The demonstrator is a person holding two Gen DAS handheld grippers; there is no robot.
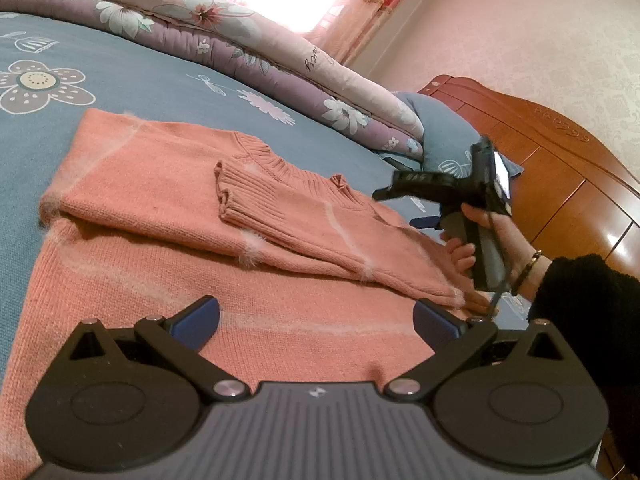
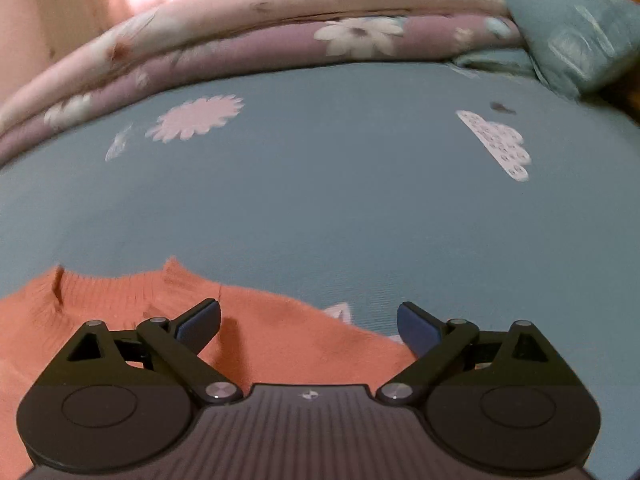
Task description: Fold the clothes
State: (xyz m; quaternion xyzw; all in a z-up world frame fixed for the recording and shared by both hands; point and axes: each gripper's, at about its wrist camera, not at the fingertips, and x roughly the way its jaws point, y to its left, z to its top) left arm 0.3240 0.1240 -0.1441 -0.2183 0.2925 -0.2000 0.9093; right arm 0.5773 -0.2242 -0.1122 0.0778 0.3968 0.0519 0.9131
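Nearest the left wrist camera, the left gripper (image 1: 316, 316) hangs with its blue pads spread wide, clamped on nothing, low over the bottom part of the sweater (image 1: 168, 280). Whether the pads brush the knit cannot be told. That salmon-pink sweater lies flat on the blue flowered bedsheet (image 1: 132, 76), with both sleeves already laid across the chest, one ribbed cuff (image 1: 230, 192) resting near the collar.

Judging by that layout, the step in hand is likely bringing the hem up toward the collar. To do it well, each gripper should pinch one bottom corner through both layers, lift only enough to clear the sleeves, and carry the hem evenly so the folded sleeves are not dragged out of place. The loose knit will stretch, so a slow, level pull suits it.

Further right, a bare hand (image 1: 476, 240) in a dark sleeve (image 1: 576, 292) holds the right gripper's handle, its lower fingers seemingly pressing the sweater's edge. From its own camera, the right gripper (image 2: 308, 322) is likewise wide apart and empty, above the sweater's shoulder beside the collar (image 2: 116, 288).

Beyond lie folded floral quilts (image 1: 224, 40) and a wooden headboard (image 1: 560, 160).
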